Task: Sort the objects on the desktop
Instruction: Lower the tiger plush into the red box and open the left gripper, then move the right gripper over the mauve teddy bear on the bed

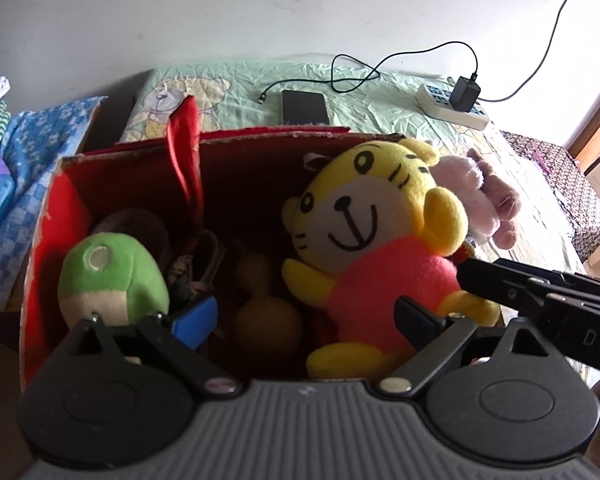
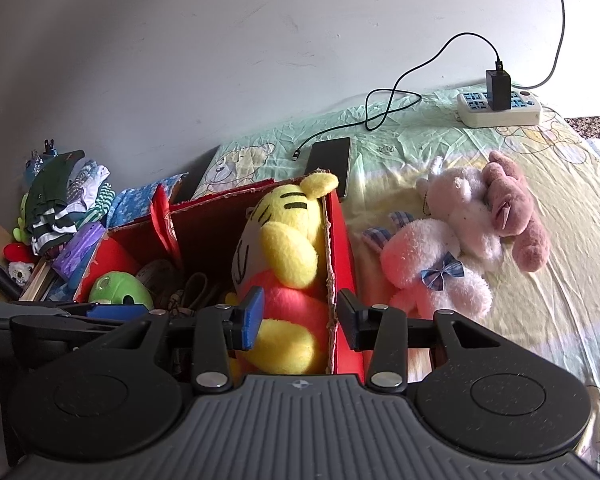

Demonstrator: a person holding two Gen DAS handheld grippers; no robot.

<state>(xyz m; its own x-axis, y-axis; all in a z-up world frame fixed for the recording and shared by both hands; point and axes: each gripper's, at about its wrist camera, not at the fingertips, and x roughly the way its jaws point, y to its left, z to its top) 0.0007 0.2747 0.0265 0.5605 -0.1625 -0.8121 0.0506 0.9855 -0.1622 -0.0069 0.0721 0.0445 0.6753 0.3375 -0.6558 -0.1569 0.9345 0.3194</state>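
Note:
A red cardboard box [image 1: 52, 216] stands on the bed and shows in the right wrist view too [image 2: 342, 236]. A yellow tiger plush [image 1: 380, 240] in a pink shirt leans against its right wall, also seen from the right wrist [image 2: 292, 256]. A green plush [image 1: 112, 276], shoes and a brown gourd [image 1: 266, 316] lie inside. My left gripper [image 1: 304, 320] is open above the box. My right gripper [image 2: 300, 316] is open, its jaws straddling the tiger's lower body and the box's right wall. Pink and white plush toys [image 2: 460, 240] lie on the sheet right of the box.
A black phone [image 2: 330, 158] with a loose cable lies behind the box. A white power strip [image 2: 500, 110] with a black charger sits at the back right. Clothes, books and small toys [image 2: 60, 216] are piled to the left of the box by the wall.

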